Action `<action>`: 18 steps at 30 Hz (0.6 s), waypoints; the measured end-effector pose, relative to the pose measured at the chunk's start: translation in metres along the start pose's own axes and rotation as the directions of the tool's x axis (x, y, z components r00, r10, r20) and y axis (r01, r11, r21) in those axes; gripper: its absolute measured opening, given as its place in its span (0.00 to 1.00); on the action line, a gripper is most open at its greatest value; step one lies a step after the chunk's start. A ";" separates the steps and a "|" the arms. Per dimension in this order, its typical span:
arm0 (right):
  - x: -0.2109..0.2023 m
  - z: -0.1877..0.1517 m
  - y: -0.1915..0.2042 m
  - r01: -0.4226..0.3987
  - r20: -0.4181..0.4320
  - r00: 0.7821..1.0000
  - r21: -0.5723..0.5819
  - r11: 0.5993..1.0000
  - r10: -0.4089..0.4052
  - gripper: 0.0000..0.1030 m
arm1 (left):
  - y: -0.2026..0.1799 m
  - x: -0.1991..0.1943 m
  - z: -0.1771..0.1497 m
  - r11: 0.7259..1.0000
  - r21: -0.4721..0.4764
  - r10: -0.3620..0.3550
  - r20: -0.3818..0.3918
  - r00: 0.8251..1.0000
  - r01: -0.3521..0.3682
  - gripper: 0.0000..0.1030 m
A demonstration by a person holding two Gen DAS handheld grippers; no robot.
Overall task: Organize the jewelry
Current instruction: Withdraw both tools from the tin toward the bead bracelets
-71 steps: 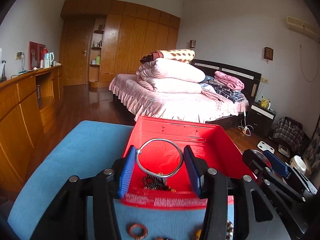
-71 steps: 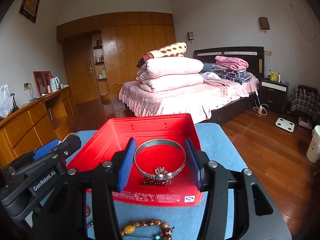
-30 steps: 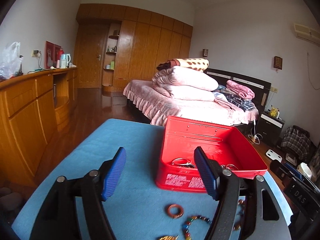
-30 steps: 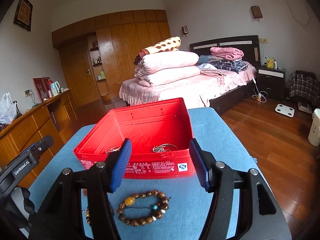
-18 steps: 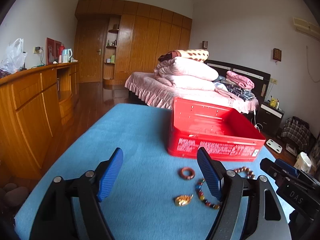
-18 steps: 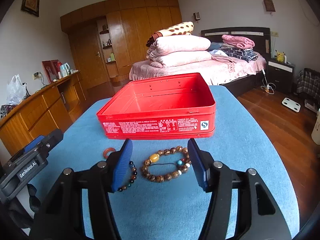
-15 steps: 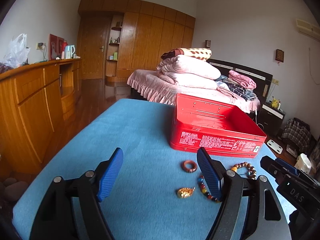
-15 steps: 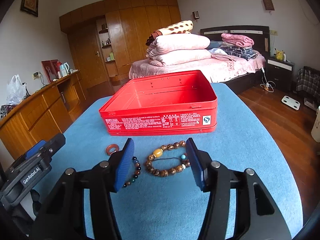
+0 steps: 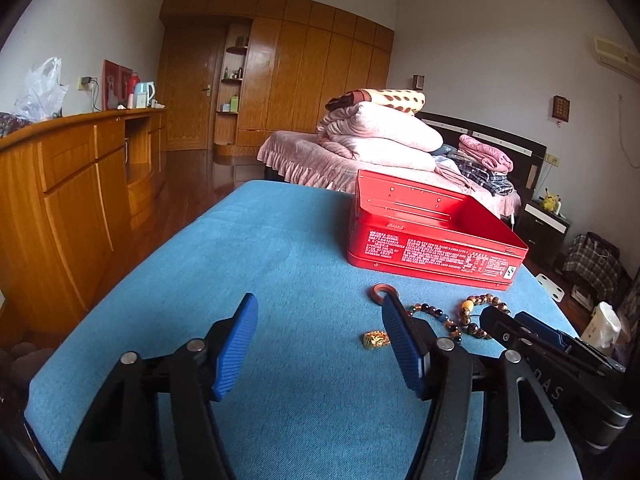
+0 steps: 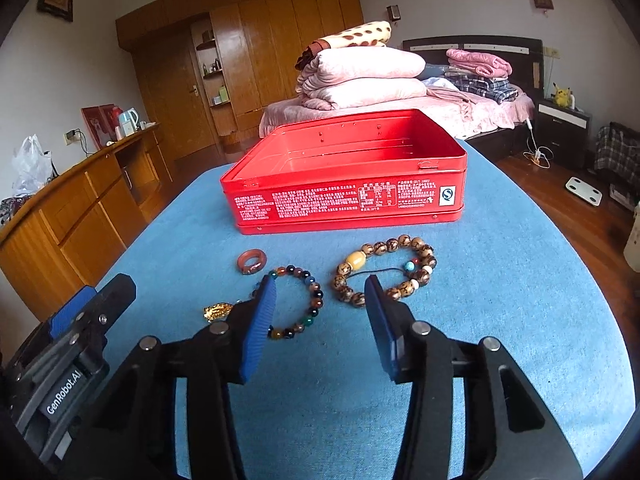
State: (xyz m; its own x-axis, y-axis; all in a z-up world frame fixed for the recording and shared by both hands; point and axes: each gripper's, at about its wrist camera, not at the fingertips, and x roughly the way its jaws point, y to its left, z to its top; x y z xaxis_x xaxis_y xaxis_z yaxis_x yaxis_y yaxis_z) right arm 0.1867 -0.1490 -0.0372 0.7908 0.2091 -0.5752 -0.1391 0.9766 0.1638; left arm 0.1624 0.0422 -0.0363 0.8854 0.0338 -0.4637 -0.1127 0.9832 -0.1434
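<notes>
- A red tin (image 10: 348, 196) stands open, without a lid, on the blue-covered desk (image 10: 500, 300), toward its far end; white print runs along the near wall
- From both views only the upper inner walls of the tin can be seen; its floor is hidden behind the near wall, so what lies inside cannot be told
- Four pieces of jewelry lie on the desk in front of the tin, all outside it
- A brown ring (image 10: 251, 261) lies closest to the tin's left corner, clear of the wall
- A bracelet of dark mixed beads (image 10: 310, 300) lies near the ring, partly covered by the right tool's left finger
- A bracelet of larger wooden beads (image 10: 386, 270) with one yellow bead and one turquoise bead lies to the right of it, near the tin's front wall but apart from it
- A small gold charm (image 10: 218, 311) sits left of the dark bracelet, just beside the left finger
- The right tool (image 10: 320, 316) hangs low over the two bracelets, its jaws partly apart and just closing; the pads press on nothing
- The left tool (image 9: 318, 338) is to the left of the jewelry, jaws fairly wide and just narrowing, with only bare blue cloth between them; the gold charm (image 9: 376, 339) sits just inside its right finger
- Behind the desk are a bed (image 10: 460, 108) piled with folded quilts and a wall of wooden wardrobes (image 10: 256, 52)
</notes>
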 end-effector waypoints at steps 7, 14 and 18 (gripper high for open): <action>0.008 0.003 -0.004 0.048 -0.036 0.998 0.014 0.999 -0.047 0.43 | 0.004 0.003 -0.002 1.000 0.000 -0.006 -0.014 1.000 0.006 0.61; 0.006 0.006 -0.014 0.073 -0.023 0.997 0.032 0.997 -0.072 0.43 | 0.000 0.005 0.001 1.000 0.000 -0.014 -0.015 1.000 0.014 0.61; 0.006 0.010 -0.018 0.088 -0.021 0.996 0.037 0.995 -0.087 0.43 | -0.008 0.010 0.005 0.999 0.013 -0.037 -0.033 0.999 0.037 0.63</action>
State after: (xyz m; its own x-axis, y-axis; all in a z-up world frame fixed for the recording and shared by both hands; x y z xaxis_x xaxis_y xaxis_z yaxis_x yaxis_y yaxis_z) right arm 0.2004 -0.1659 -0.0354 0.7869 0.1240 -0.6044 -0.0469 0.9888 0.1419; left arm 0.1740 0.0359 -0.0353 0.8737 -0.0081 -0.4863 -0.0739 0.9861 -0.1491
